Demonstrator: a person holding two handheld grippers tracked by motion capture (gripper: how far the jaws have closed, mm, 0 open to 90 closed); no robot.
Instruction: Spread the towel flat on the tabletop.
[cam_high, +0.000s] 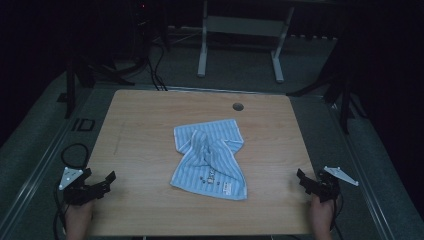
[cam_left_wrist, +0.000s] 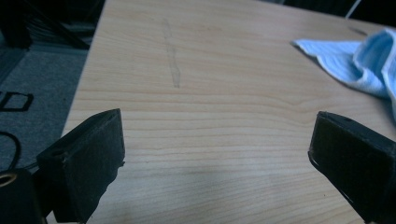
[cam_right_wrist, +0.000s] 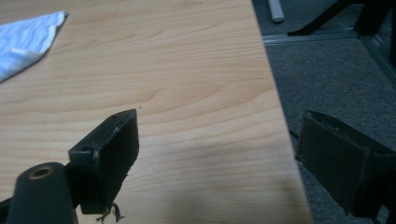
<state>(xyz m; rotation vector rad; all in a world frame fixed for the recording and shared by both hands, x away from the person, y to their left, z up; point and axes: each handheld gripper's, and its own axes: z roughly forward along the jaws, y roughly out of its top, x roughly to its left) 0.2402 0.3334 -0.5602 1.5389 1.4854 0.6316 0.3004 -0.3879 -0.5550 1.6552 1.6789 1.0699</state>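
Observation:
A light blue striped towel (cam_high: 210, 157) lies crumpled in the middle of the wooden table (cam_high: 145, 130), with a small white label near its front edge. My left gripper (cam_high: 102, 182) rests at the table's front left corner, jaws open and empty; in the left gripper view the towel (cam_left_wrist: 355, 63) lies far off at the upper right. My right gripper (cam_high: 306, 182) sits at the front right edge, also open with nothing between its jaws. A corner of the towel (cam_right_wrist: 25, 39) shows at the upper left of the right gripper view.
A round cable hole (cam_high: 238, 106) is near the table's far edge. White desk legs (cam_high: 202, 47) stand on the grey floor behind. Black stands (cam_high: 345, 95) flank the table. The right table edge (cam_right_wrist: 280, 121) runs between my right jaws.

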